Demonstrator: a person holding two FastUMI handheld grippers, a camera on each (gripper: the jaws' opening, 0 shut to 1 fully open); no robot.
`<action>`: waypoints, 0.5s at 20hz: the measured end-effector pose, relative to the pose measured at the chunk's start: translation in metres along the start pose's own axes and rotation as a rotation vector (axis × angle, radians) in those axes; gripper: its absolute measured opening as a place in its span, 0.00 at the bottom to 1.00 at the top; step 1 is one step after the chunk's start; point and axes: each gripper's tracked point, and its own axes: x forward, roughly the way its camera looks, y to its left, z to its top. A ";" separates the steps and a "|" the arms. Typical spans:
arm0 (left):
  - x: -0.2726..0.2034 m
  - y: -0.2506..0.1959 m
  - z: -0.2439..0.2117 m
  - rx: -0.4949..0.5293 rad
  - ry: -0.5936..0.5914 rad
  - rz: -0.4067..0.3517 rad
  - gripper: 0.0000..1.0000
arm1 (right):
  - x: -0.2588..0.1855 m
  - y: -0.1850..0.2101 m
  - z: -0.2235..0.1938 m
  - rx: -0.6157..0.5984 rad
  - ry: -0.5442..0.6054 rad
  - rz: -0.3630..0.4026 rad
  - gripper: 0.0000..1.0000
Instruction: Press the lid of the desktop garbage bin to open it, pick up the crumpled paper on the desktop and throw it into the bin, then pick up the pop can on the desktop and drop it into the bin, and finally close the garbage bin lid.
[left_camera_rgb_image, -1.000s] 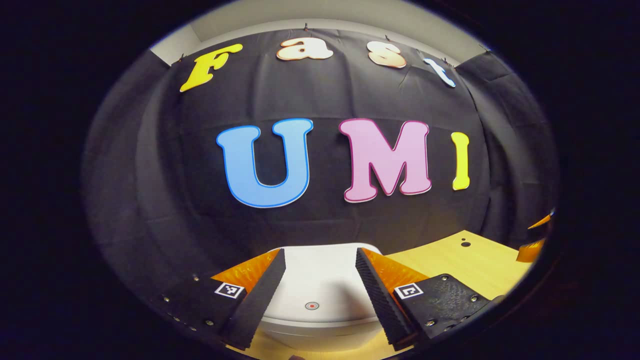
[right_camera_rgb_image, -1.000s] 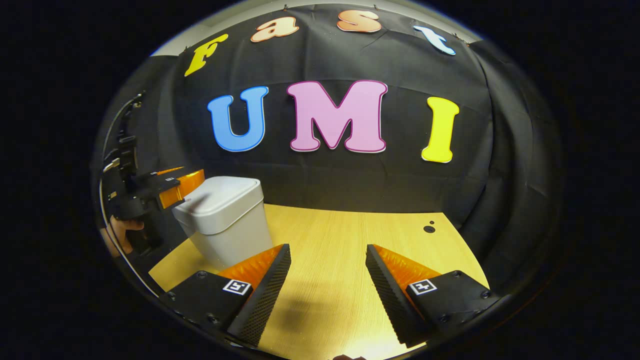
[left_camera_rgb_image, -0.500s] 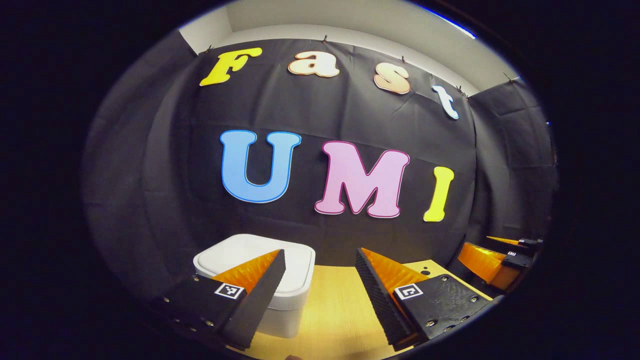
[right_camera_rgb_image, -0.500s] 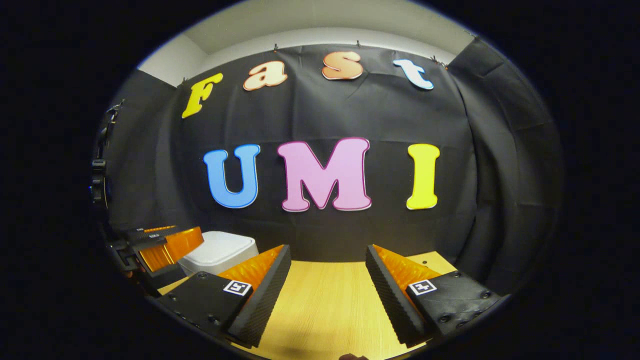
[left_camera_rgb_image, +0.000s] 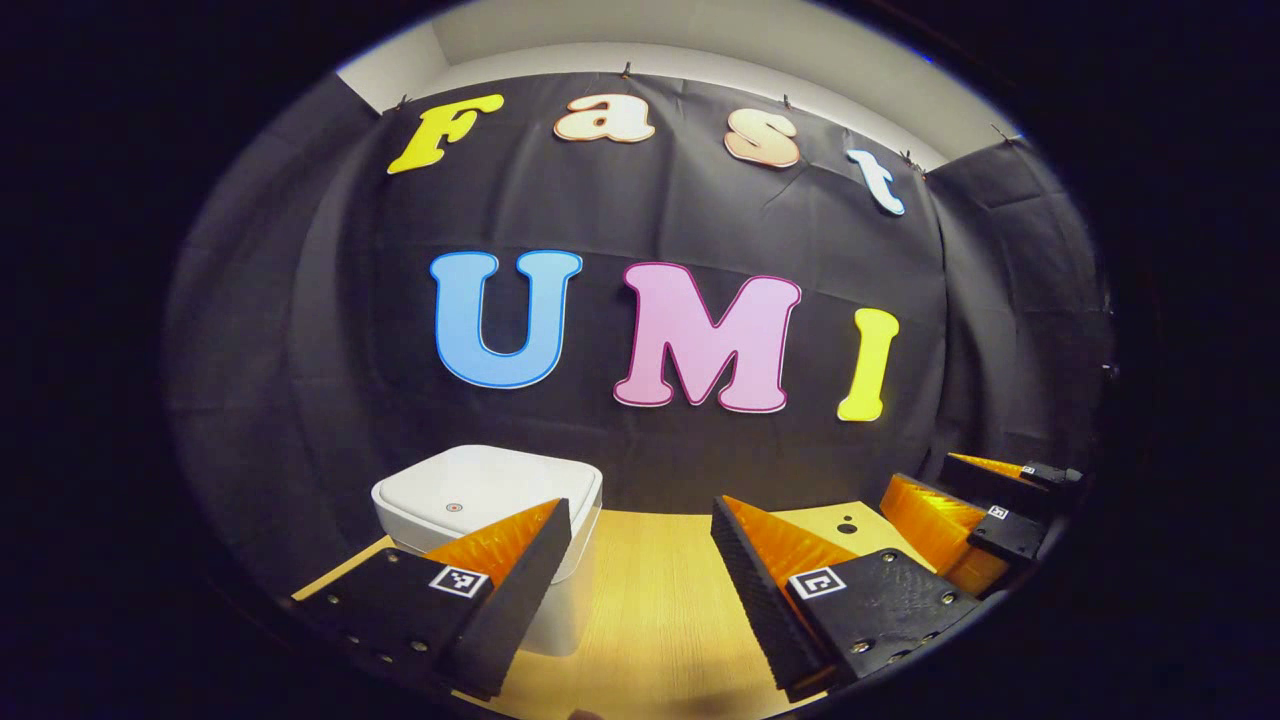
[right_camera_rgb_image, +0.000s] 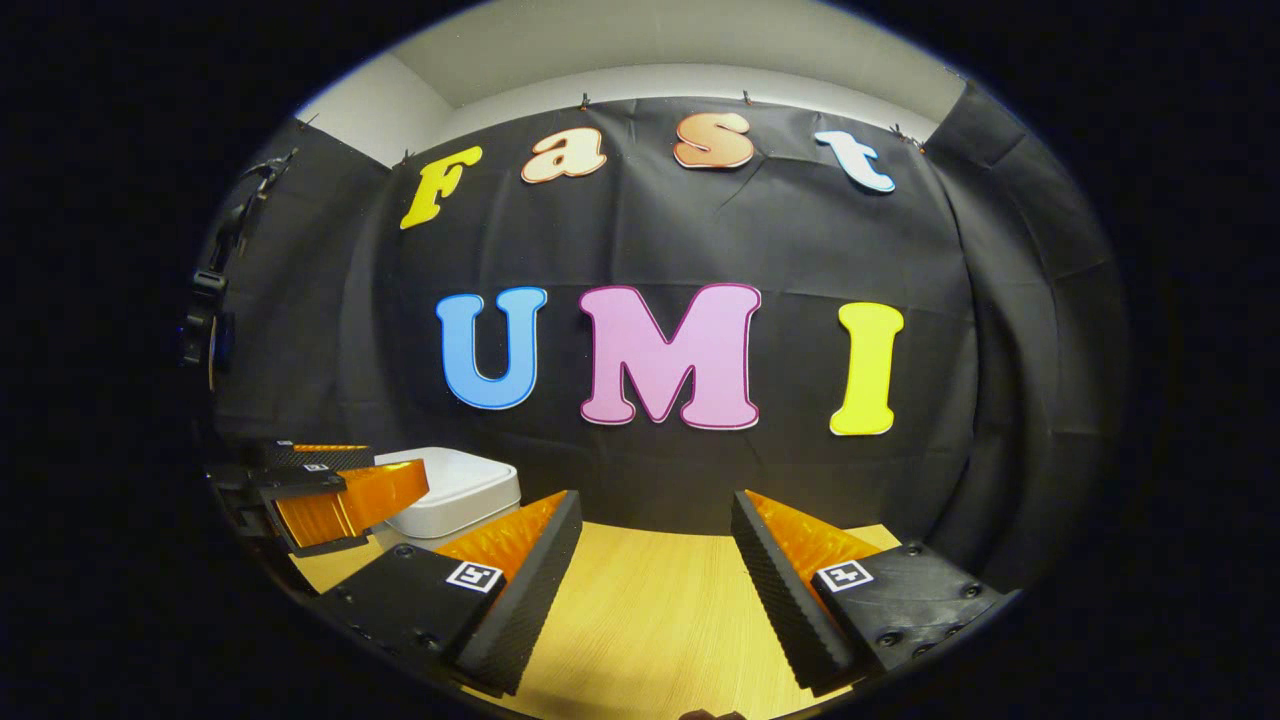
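Observation:
The white desktop bin (left_camera_rgb_image: 480, 495) stands at the left on the wooden table (left_camera_rgb_image: 650, 620), its lid down, with a small red dot (left_camera_rgb_image: 453, 507) on top. My left gripper (left_camera_rgb_image: 640, 585) is open and holds nothing; its left finger overlaps the bin's front right corner in the left gripper view. In the right gripper view the bin (right_camera_rgb_image: 465, 485) sits low at the left, with the left gripper (right_camera_rgb_image: 385, 468) just in front of it. My right gripper (right_camera_rgb_image: 650, 585) is open over bare table, nothing between its fingers. The left gripper view shows it at the far right (left_camera_rgb_image: 920, 472).
The black cloth wall closes off the table's far edge close behind the bin. A small dark hole (left_camera_rgb_image: 847, 528) marks the tabletop near the back right. Bare wood (right_camera_rgb_image: 650, 610) stretches between the two grippers.
My left gripper has drawn back from over the bin lid and shifted right; the bin now lies left of its fingers. The right gripper has tilted up and stays open.

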 end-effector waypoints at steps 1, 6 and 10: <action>0.001 -0.002 0.003 0.016 -0.010 -0.011 0.94 | -0.002 -0.001 0.003 -0.002 -0.010 -0.009 0.98; 0.011 0.003 0.011 0.030 -0.023 -0.038 0.94 | -0.006 0.001 0.000 -0.043 0.023 -0.048 0.98; 0.012 0.016 0.011 0.022 -0.029 -0.045 0.94 | -0.012 0.002 0.013 -0.073 -0.008 -0.086 0.98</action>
